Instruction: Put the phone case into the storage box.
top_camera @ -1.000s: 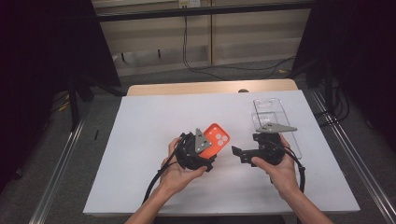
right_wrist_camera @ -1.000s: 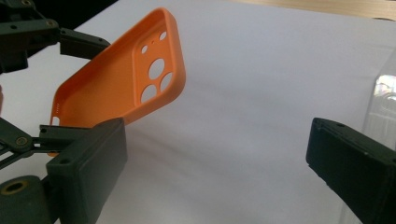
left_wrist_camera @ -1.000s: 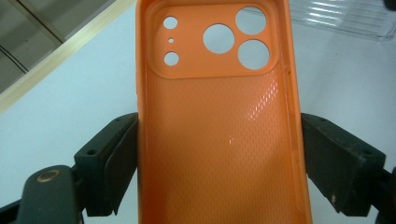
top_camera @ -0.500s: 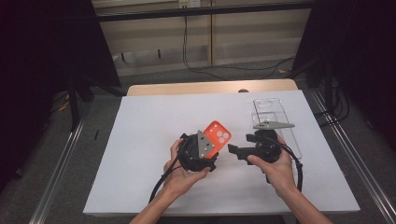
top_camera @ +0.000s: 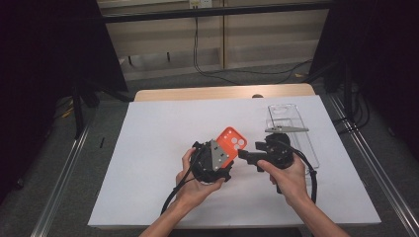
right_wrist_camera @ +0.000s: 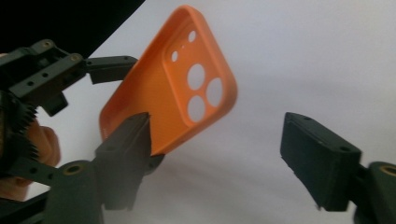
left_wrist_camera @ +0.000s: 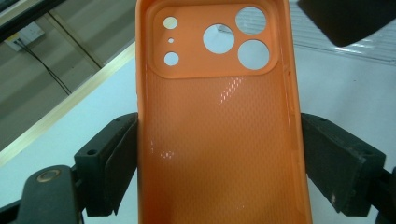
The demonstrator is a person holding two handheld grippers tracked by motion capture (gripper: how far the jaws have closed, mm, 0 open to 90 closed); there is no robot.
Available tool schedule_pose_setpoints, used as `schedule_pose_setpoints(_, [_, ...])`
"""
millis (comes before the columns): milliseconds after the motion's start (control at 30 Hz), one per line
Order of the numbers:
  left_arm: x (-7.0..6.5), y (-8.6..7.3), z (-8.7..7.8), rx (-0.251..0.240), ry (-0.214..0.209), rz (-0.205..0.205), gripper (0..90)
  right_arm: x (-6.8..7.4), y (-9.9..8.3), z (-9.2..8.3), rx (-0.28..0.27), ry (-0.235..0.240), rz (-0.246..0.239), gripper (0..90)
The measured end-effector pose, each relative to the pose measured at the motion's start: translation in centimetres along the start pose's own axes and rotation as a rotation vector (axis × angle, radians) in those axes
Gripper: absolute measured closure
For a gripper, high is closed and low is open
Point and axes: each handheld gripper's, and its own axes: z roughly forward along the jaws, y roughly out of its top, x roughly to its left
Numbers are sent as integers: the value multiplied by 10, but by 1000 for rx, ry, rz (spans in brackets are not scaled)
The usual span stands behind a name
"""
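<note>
An orange phone case (top_camera: 231, 142) with camera holes is held tilted above the white table sheet. My left gripper (top_camera: 221, 156) is shut on it, its pads pressing both long sides of the case (left_wrist_camera: 219, 140) in the left gripper view (left_wrist_camera: 219, 163). My right gripper (top_camera: 247, 155) points left at the case from the right. Its jaws have just been closing but still stand apart (right_wrist_camera: 224, 154). The case's lower corner (right_wrist_camera: 182, 93) lies just beyond the left-hand jaw, and no pad presses on it.
A clear phone case (top_camera: 291, 123) lies flat on the table sheet (top_camera: 148, 148) at the back right, behind the right hand. A wooden strip (top_camera: 197, 93) borders the table's far edge, with dark stands and cables beyond.
The right gripper has edged a little left, closer to the orange case. The left hand still holds the case in about the same place.
</note>
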Motion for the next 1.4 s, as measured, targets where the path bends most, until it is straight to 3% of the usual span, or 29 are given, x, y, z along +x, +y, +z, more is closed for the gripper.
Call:
schedule_pose_setpoints(133, [-1, 1, -1, -9, 6, 3, 161, 0, 3, 1, 3, 32, 44, 399])
schedule_pose_setpoints(367, [-2, 1, -2, -11, 9, 8, 161, 1, 7, 2, -23, 20, 96, 540])
schedule_pose_setpoints(767, [-4, 2, -2, -15, 24, 23, 161, 0, 8, 5, -18, -2, 135, 637])
schedule_pose_setpoints(1400, [-7, 2, -3, -25, 35, 31, 161, -5, 8, 8, -9, 31, 222, 748])
